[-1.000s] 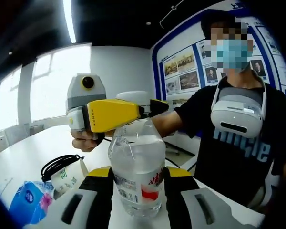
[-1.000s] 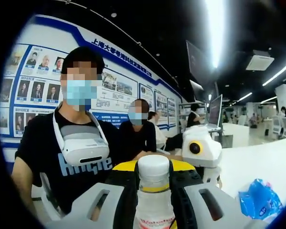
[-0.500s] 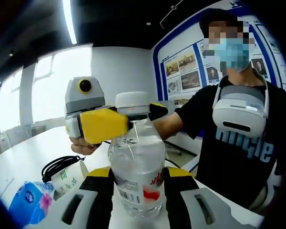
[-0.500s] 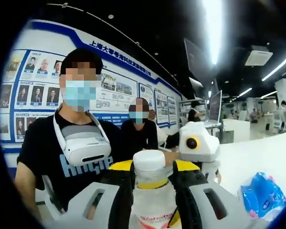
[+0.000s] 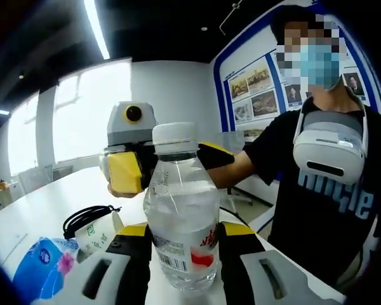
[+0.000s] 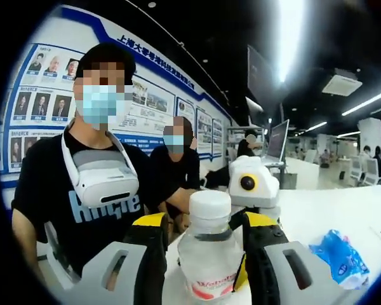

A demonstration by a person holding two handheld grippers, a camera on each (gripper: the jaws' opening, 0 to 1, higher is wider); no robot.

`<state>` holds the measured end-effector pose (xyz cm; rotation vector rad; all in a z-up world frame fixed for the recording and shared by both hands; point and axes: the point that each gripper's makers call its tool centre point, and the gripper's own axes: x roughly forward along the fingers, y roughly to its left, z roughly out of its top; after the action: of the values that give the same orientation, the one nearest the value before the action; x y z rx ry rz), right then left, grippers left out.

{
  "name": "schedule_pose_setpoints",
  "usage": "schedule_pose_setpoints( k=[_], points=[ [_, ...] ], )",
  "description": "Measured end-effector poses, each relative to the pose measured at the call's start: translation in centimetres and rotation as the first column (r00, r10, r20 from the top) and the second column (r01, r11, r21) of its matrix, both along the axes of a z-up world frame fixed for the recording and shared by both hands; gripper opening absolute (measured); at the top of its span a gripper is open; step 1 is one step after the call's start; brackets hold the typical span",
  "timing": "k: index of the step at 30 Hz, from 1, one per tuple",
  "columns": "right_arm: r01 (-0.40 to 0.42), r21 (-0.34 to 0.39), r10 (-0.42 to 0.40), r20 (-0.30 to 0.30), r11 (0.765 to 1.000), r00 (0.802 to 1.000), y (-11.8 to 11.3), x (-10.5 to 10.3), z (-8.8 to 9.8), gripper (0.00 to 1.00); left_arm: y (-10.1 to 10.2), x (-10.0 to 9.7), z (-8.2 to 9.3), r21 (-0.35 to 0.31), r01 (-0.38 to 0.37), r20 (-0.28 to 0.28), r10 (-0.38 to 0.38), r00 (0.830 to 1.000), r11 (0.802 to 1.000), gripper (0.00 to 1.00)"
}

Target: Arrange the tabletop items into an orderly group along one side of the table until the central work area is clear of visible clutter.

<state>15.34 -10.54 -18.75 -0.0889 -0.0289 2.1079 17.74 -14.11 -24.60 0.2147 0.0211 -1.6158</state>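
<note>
I see the white bench (image 5: pixel 44 210) running off behind everything, with the person (image 5: pixel 324 165) in a black tee and a white neck-worn device standing at its edge. In the left gripper view my left hand-held gripper (image 5: pixel 181 254) has both jaws pressed on the lower body of the clear water bottle (image 5: pixel 181 222), so it is clamped on the bottle, which stands upright with its white cap (image 5: pixel 174 135) on. The right hand-held gripper (image 5: pixel 168 165) comes in from behind the bottle, level with its neck, yellow pads either side. In the right gripper view the right hand-held gripper (image 6: pixel 204 254) has the same water bottle (image 6: pixel 208 257) between its jaws at the shoulder; the jaws look just beside it, and I cannot tell if they are touching or gripping. Blue tissue pack (image 5: pixel 41 264) lies on the bench to the lower left, in the right gripper view (image 6: pixel 335 257) at the right. A white paper cup (image 5: pixel 96 234) with a black cable (image 5: pixel 86 217) looped on top sits between the tissue pack and the bottle.
</note>
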Motion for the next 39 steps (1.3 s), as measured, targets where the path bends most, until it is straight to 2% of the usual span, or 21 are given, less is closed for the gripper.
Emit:
schedule_pose_setpoints(
  k=[7,11,14,20,25,28,34,35,37,39],
  points=[
    [0.053,0.018,-0.054,0.053,0.998,0.997,-0.4,-0.2,0.5,0.53,0.0,0.3,0.0,-0.001,-0.05,0.003,0.05,0.999,0.999,0.4],
    [0.14,-0.001,-0.139,0.102,0.99,0.985,-0.4,0.8,0.1,0.59,0.1,0.4,0.0,-0.007,-0.088,-0.005,0.088,0.996,0.996,0.4],
    [0.167,-0.006,-0.166,0.108,0.986,0.98,-0.8,0.9,0.0,0.6,0.2,0.2,0.0,-0.002,-0.114,0.008,0.114,0.993,0.993,0.4],
    [0.253,0.0,-0.251,0.119,0.968,0.961,-1.4,1.6,-0.1,0.62,0.0,-0.5,0.1,0.016,-0.15,0.073,0.149,0.986,0.988,0.4],
    [0.273,0.0,-0.271,0.126,0.962,0.954,-1.8,1.1,-0.7,0.61,0.1,-0.4,0.1,0.02,-0.186,0.074,0.185,0.98,0.982,0.4],
    [0.278,-0.007,-0.275,0.131,0.96,0.952,-2.0,0.9,-1.0,0.61,0.4,0.0,0.1,0.022,-0.236,0.049,0.235,0.971,0.971,0.4],
    [0.302,-0.008,-0.297,0.146,0.953,0.944,-2.3,0.3,-1.4,0.62,1.0,0.8,0.0,0.007,-0.354,-0.042,0.354,0.934,0.935,0.4],
    [0.303,-0.008,-0.299,0.146,0.953,0.943,-2.4,0.3,-1.5,0.62,1.0,0.6,-0.1,0.004,-0.35,-0.015,0.35,0.937,0.937,0.4],
    [0.316,-0.018,-0.309,0.153,0.949,0.938,-2.4,0.2,-1.7,0.62,1.0,0.5,0.0,0.001,-0.364,-0.013,0.364,0.931,0.931,0.4],
    [0.344,-0.04,-0.332,0.177,0.938,0.927,-2.6,0.5,-2.3,0.63,1.1,0.7,-0.1,0.008,-0.394,-0.034,0.394,0.919,0.919,0.4]
  ],
)
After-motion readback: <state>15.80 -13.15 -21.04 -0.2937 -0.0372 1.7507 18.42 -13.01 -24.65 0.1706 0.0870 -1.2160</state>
